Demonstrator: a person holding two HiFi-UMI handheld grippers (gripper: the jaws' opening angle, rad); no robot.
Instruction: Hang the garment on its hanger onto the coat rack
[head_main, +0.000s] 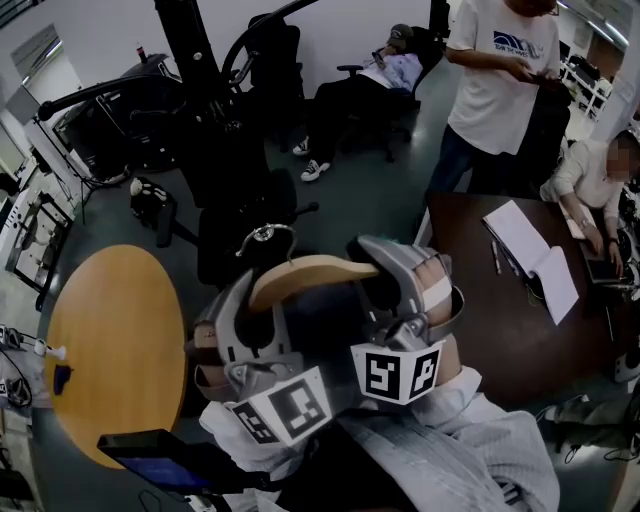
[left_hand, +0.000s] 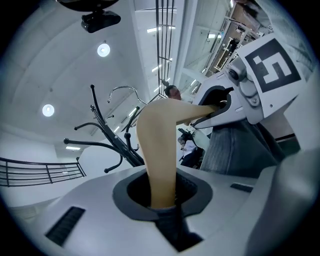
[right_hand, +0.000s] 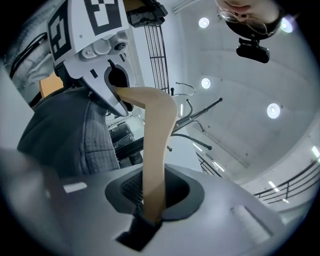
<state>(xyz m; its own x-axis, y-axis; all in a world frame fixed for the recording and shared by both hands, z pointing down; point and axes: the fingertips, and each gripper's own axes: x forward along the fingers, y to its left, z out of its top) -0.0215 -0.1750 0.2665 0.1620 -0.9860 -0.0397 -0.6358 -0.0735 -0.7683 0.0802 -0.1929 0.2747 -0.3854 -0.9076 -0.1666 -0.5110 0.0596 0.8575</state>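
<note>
While a person holds a two-jaw tool in each hand, both tools grip one wooden hanger (head_main: 315, 272) in the air, one at each end. At the left of the head view, the left claw (head_main: 262, 305) is closed on the hanger's left arm. Its own view shows the pale wood (left_hand: 157, 150) standing pinched between the jaws. The right claw (head_main: 372, 275) is closed on the hanger's right arm in the same way, with the wood (right_hand: 157, 140) clamped between its jaws.

A dark grey garment (head_main: 325, 325) hangs from the hanger between the two tools, and its ribbed cloth (left_hand: 235, 150) fills the space under the far claw. The hanger's metal hook (head_main: 265, 235) points up and away from the person.

Beyond the hanger stands a black coat rack (head_main: 205, 90) with curved arms. The hanger has not been hung on it. In the left gripper view the rack's arms (left_hand: 107, 132) rise just behind the wood.

To the left is a round wooden worktop (head_main: 110, 340). To the right is a dark worktop (head_main: 480, 290) carrying an open notebook (head_main: 530, 255). One person in a white T-shirt (head_main: 495, 70) stands by it and another (head_main: 590, 180) sits at it. A third person (head_main: 385, 70) reclines in an office chair further back.
</note>
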